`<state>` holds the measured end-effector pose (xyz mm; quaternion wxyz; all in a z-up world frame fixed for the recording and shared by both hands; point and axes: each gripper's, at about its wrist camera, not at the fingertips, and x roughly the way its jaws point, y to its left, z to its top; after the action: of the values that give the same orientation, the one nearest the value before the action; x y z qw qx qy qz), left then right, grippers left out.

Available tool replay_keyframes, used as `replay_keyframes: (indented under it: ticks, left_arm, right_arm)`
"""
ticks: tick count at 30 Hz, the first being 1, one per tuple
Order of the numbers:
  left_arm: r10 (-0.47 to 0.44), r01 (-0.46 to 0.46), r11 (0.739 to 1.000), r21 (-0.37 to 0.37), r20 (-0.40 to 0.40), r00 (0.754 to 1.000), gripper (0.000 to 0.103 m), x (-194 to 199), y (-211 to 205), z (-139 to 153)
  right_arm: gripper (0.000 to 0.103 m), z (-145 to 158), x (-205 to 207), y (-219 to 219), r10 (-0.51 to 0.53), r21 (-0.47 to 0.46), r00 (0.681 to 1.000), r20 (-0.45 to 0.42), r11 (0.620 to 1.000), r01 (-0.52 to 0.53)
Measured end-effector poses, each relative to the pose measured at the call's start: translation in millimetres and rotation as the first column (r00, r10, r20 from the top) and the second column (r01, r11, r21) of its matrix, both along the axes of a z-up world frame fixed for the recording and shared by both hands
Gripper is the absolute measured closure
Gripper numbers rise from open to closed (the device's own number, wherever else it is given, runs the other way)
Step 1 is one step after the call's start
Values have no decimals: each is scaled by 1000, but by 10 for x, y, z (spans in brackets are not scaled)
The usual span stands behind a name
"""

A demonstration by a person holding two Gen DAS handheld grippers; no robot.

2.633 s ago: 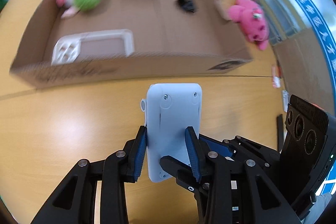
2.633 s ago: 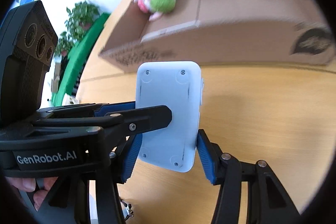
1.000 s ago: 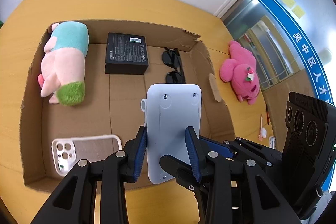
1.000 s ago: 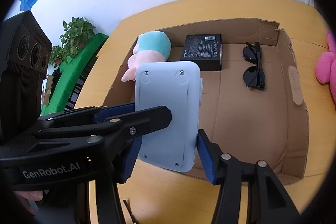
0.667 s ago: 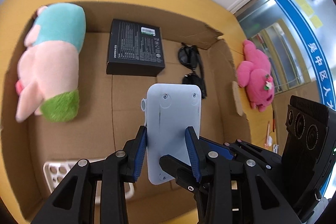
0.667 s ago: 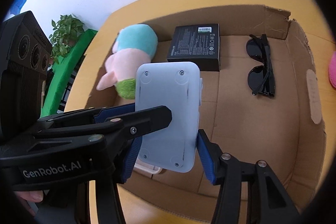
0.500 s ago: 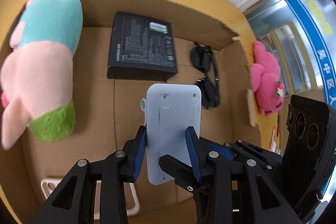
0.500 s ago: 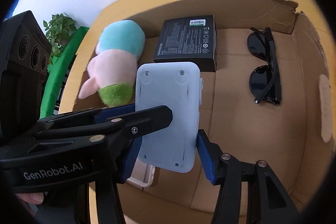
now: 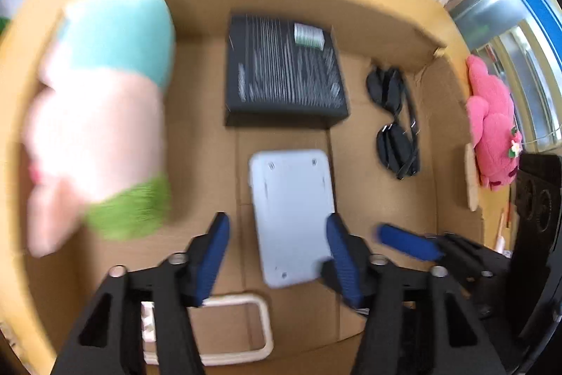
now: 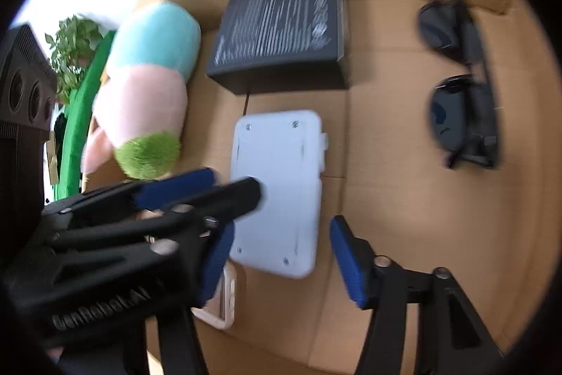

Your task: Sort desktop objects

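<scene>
Released since half a second ago, the pale grey device (image 9: 293, 213) is now seen lying flat on the floor of the cardboard box (image 9: 453, 101), at the frame centre, below the black box (image 9: 284, 69). Both the left gripper (image 9: 277, 248) and the right gripper (image 10: 281, 252) are spread wide and nothing is held. Its long axis is aligned with the fingers, between the plush toy (image 9: 102, 115) and the sunglasses (image 9: 397, 122); the left gripper is judged nearer.
</scene>
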<state>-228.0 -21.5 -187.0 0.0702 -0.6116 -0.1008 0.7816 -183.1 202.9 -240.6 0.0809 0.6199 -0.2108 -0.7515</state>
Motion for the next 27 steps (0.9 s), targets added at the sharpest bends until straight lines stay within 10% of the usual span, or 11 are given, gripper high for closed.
replay_keyframes:
  ticks: [4,11,27]
  left_arm:
    - [4,-31,994,-107,-243,970,25,418,25,875]
    - [4,-124,977,-175,-565,825,0,1395,188,2142]
    - [46,-237,953,-187,-684,728,0,2686,668,2974]
  right_arm:
    - [22,587,369,179,-31,46,992,-119,998,37]
    - [13,1618,1131,269,-96,105,954,-283,986,130]
    - [1,2659,2425,215,-30,179,882,-469,975,128]
